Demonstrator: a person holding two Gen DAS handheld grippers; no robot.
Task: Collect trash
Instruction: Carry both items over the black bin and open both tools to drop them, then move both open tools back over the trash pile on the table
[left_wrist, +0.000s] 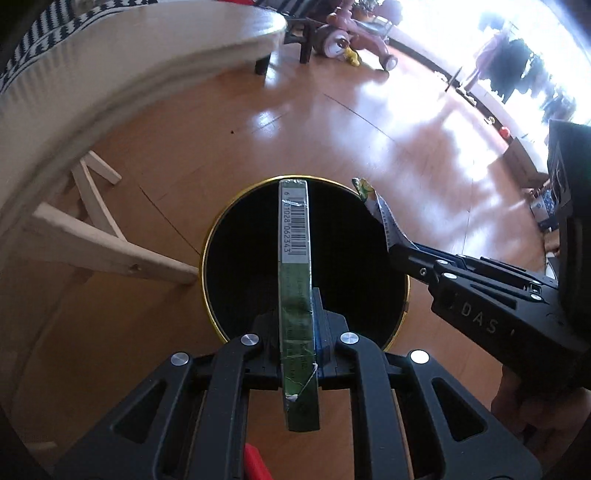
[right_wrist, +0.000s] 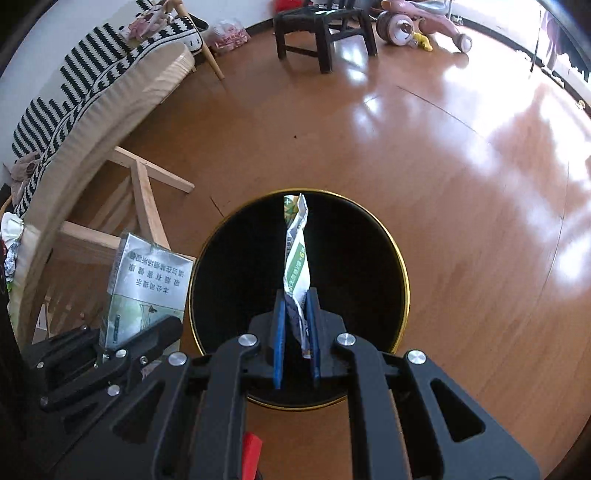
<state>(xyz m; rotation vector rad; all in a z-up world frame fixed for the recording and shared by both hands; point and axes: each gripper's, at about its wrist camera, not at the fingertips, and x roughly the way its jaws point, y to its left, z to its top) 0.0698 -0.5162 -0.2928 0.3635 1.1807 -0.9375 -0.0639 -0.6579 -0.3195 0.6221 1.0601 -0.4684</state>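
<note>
My left tool (left_wrist: 299, 332) clamps a flat green box (left_wrist: 295, 258) over the black bin (left_wrist: 369, 266), barcode edge showing; my right tool (right_wrist: 295, 332) pinches a crumpled wrapper (right_wrist: 295, 254), and its camera alone shows the box's printed face.

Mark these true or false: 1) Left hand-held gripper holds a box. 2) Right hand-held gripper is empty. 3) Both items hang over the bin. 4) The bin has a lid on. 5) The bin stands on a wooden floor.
1) True: the left hand-held gripper is shut on the box.
2) False: the right hand-held gripper is shut on a wrapper.
3) True: both hang over the bin.
4) False: its mouth is open.
5) True: the floor is wood.
</note>
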